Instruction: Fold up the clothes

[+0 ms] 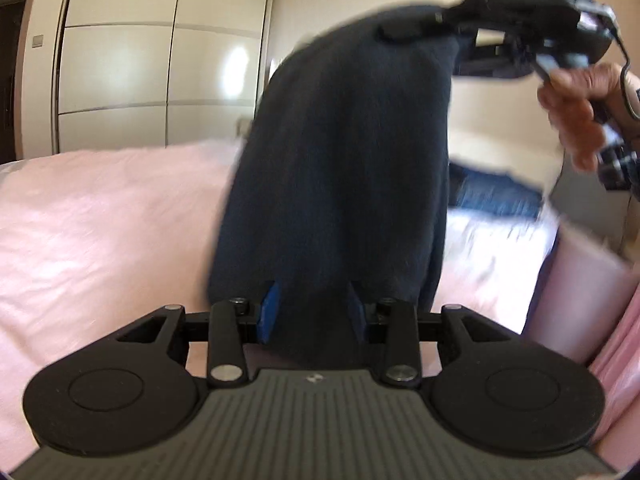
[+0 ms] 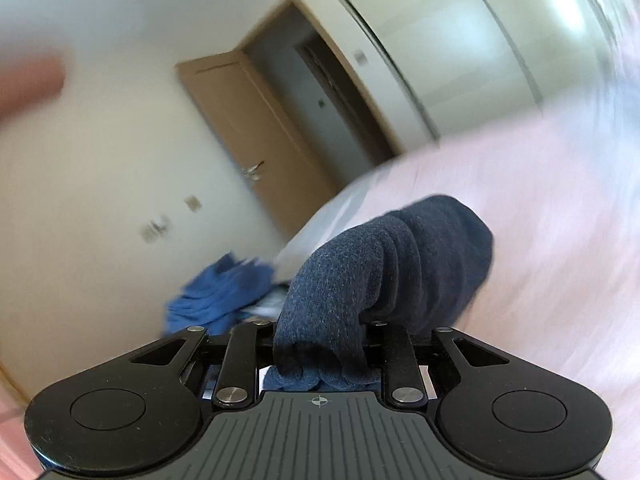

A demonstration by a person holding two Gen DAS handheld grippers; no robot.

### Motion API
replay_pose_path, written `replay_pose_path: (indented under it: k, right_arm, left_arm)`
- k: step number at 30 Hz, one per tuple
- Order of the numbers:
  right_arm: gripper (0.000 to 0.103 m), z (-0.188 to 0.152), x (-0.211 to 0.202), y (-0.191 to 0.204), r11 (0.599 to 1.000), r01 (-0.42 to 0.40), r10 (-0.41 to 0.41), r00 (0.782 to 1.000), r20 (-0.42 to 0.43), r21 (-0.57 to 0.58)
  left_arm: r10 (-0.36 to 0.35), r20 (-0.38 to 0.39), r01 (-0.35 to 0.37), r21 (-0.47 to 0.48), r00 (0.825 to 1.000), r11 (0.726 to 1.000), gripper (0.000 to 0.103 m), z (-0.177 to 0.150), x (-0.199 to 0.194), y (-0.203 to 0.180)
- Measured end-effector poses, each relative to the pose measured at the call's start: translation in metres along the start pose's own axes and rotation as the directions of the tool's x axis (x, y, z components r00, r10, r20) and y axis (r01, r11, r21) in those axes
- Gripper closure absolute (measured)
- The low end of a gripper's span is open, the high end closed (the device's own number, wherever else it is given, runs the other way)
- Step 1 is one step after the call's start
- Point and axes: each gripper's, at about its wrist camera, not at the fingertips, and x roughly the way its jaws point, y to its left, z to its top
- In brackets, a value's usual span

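Both grippers clamp one dark navy knit garment (image 1: pixel 340 152): the left gripper (image 1: pixel 312 312) pinches its low near end, the right gripper (image 1: pixel 432 24) its high far end, up to the right. Its long axis runs steeply between them, above the pink bed (image 1: pixel 100 220). More blue clothes (image 2: pixel 216 296) lie far off.

Left gripper (image 1: pixel 312 312) clamped, right gripper (image 2: pixel 320 344) clamped, raised
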Motion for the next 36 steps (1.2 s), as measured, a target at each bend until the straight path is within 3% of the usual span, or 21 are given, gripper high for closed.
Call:
replay_pose_path:
  k: [3, 5, 7, 9, 11, 14, 16, 17, 18, 19, 22, 26, 29, 31, 34, 36]
  right_arm:
    - [0.08, 0.041, -0.015, 0.046, 0.952, 0.134, -0.133, 0.991, 0.023, -0.274]
    - [0.08, 0.048, -0.004, 0.083, 0.851, 0.202, -0.228, 0.974, 0.007, -0.484]
    - [0.079, 0.036, 0.021, 0.116, 0.711, 0.238, -0.321, 0.947, -0.005, -0.662]
    - [0.079, -0.001, 0.06, 0.14, 0.585, 0.203, -0.386, 0.921, -0.05, -0.785]
    - [0.078, -0.052, 0.103, 0.157, 0.501, 0.114, -0.41, 0.904, -0.12, -0.858]
    - [0.078, -0.148, 0.164, 0.169, 0.443, -0.084, -0.392, 0.877, -0.277, -0.893]
    - [0.074, -0.213, 0.198, 0.169, 0.413, -0.213, -0.376, 0.846, -0.379, -0.885]
    - [0.063, -0.242, 0.21, 0.17, 0.38, -0.25, -0.379, 0.836, -0.397, -0.89]
    - [0.055, -0.264, 0.212, 0.173, 0.329, -0.24, -0.393, 0.845, -0.363, -0.913]
    - [0.045, -0.274, 0.21, 0.175, 0.314, -0.219, -0.389, 0.858, -0.335, -0.924]
    - [0.044, -0.271, 0.19, 0.168, 0.396, -0.171, -0.329, 0.891, -0.313, -0.902]
    - [0.043, -0.24, 0.136, 0.14, 0.613, -0.125, -0.193, 0.933, -0.302, -0.78]
    - [0.043, -0.225, 0.103, 0.106, 0.733, -0.002, -0.231, 0.94, -0.252, -0.68]
    - [0.042, -0.216, 0.088, 0.073, 0.785, 0.094, -0.296, 0.925, -0.238, -0.612]
    - [0.041, -0.205, 0.065, 0.025, 0.864, 0.203, -0.339, 0.911, -0.235, -0.461]
    - [0.038, -0.199, 0.05, -0.007, 0.915, 0.244, -0.327, 0.914, -0.239, -0.321]
  left_arm:
    - [-0.017, 0.062, 0.022, -0.074, 0.998, 0.997, 0.069, 0.005, -0.01, 0.003]
    - [0.029, 0.059, -0.024, -0.086, 0.998, 0.996, 0.069, -0.003, -0.025, 0.015]
    - [0.081, 0.045, -0.076, -0.112, 0.996, 0.991, 0.068, -0.014, -0.041, 0.031]
    - [0.145, 0.021, -0.14, -0.157, 0.989, 0.978, 0.067, -0.031, -0.061, 0.051]
    - [0.216, -0.016, -0.215, -0.208, 0.976, 0.954, 0.066, -0.054, -0.084, 0.071]
    - [0.322, -0.091, -0.335, -0.265, 0.942, 0.904, 0.065, -0.089, -0.116, 0.104]
    - [0.378, -0.135, -0.401, -0.284, 0.916, 0.871, 0.065, -0.107, -0.136, 0.121]
    - [0.396, -0.147, -0.422, -0.29, 0.907, 0.859, 0.065, -0.113, -0.146, 0.129]
    - [0.407, -0.153, -0.435, -0.293, 0.9, 0.852, 0.065, -0.117, -0.154, 0.134]
    - [0.413, -0.152, -0.44, -0.294, 0.898, 0.848, 0.065, -0.118, -0.158, 0.137]
    - [0.391, -0.131, -0.412, -0.273, 0.911, 0.869, 0.064, -0.108, -0.15, 0.14]
    - [0.305, -0.08, -0.315, -0.182, 0.949, 0.932, 0.064, -0.081, -0.116, 0.125]
    - [0.229, -0.058, -0.232, -0.061, 0.972, 0.971, 0.061, -0.066, -0.088, 0.093]
    - [0.188, -0.059, -0.186, 0.038, 0.98, 0.982, 0.058, -0.062, -0.075, 0.069]
    - [0.164, -0.099, -0.132, 0.271, 0.981, 0.953, 0.054, -0.068, -0.058, 0.031]
    - [0.205, -0.127, -0.127, 0.454, 0.97, 0.882, 0.053, -0.081, -0.051, 0.009]
